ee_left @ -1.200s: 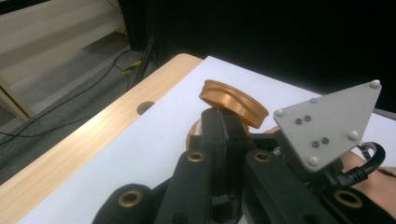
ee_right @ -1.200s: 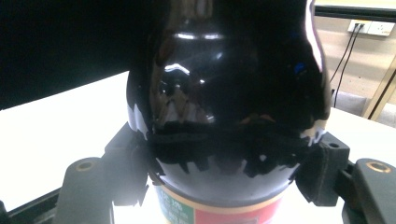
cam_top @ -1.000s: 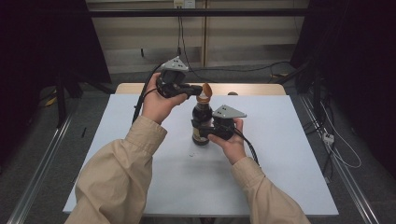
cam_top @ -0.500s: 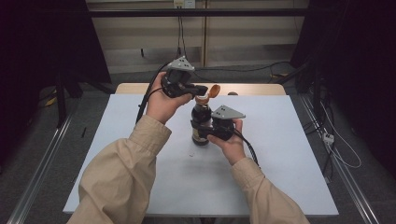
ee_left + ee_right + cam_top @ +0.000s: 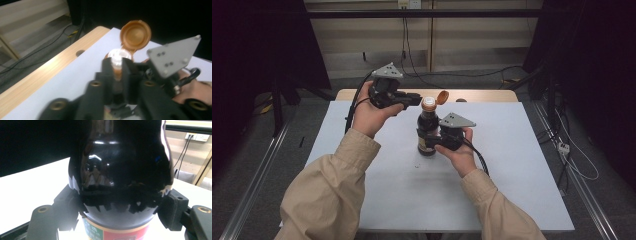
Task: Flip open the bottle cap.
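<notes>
Bottle point(image 5: 428, 131): upright at the table's point(image 5: 522, 165) middle, dark, flip cap point(image 5: 442, 96) hinged open.
Right gripper point(image 5: 120, 202): jaws have just been opening; pads flank the bottle's belly, seemingly touching.
Left gripper point(image 5: 414, 100): left of the cap; jaws have just been opening, slightly parted, empty.
Left gripper view: white spout point(image 5: 117, 56) under the cap.
Right gripper view: label point(image 5: 112, 231) below the jaws.

txt: none legible | bottle label point(image 5: 110, 230): print too blurred to read
</notes>
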